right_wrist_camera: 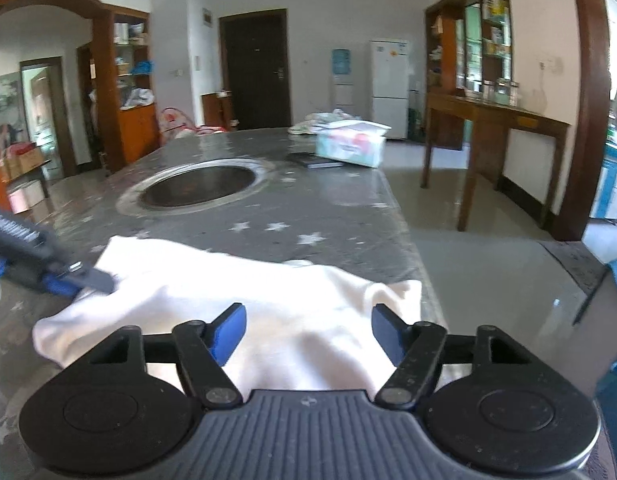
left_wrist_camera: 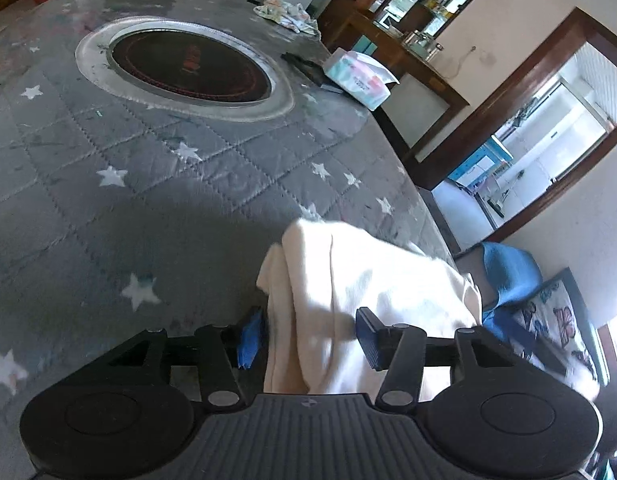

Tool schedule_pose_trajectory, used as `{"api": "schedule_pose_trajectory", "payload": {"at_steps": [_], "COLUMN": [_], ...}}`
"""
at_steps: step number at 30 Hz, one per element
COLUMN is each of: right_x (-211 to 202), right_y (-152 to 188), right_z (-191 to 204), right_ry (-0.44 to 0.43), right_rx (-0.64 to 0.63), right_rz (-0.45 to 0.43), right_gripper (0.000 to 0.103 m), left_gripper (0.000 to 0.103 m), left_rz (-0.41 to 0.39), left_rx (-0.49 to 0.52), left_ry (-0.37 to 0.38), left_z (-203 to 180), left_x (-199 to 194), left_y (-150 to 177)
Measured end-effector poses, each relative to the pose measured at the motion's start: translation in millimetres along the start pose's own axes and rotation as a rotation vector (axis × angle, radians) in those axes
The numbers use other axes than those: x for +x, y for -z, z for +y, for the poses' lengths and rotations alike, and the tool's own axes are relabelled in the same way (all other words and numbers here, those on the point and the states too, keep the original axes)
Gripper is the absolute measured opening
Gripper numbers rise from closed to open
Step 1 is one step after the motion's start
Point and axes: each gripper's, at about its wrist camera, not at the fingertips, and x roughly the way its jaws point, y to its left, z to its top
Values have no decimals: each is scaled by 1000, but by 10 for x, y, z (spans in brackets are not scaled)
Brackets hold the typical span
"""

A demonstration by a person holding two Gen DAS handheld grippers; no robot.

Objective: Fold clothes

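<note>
Right wrist view, nearest first: the right gripper (right_wrist_camera: 308, 334) has its fingers (right_wrist_camera: 228, 332) spread wide, with the white garment (right_wrist_camera: 268, 296) lying under and between them but not pinched; nothing is held. The cloth lies bunched along the counter (right_wrist_camera: 328, 208) near its front edge, one end draped toward the corner, which looks like a fold just laid down and let go. To the left, the left gripper (right_wrist_camera: 84, 276) reaches onto the garment's far-left edge. In its own view, the left gripper (left_wrist_camera: 308, 338) stands about half open, cloth heaped between the fingers (left_wrist_camera: 370, 334); neither pad seems to press on it, so I judge it released too. Beyond, a round recessed hotplate (right_wrist_camera: 198, 186) sits mid-counter, well apart from the garment. Farthest off, a tissue pack (right_wrist_camera: 350, 142) rests by the far edge.
</note>
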Motion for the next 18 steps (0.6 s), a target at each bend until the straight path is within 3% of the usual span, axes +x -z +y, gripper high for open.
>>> {"api": "schedule_pose_trajectory", "payload": {"at_steps": [5, 10, 14, 16, 18], "right_x": [86, 159, 174, 182, 191], "right_y": [60, 181, 205, 200, 197], "right_z": [115, 186, 231, 214, 192], "right_ry": [-43, -56, -50, -55, -59], "right_rx": [-9, -35, -68, -60, -55], "right_rz": [13, 43, 47, 49, 49], "right_gripper": [75, 78, 81, 82, 82], "left_gripper": [54, 52, 43, 43, 43], "left_rz": [11, -56, -166, -226, -244], "left_rx": [-54, -114, -137, -134, -109], "left_ry": [87, 134, 87, 41, 46], "left_z": [32, 85, 119, 118, 74], "left_x": [142, 161, 77, 16, -22], "left_y": [-138, -213, -230, -250, -284]}}
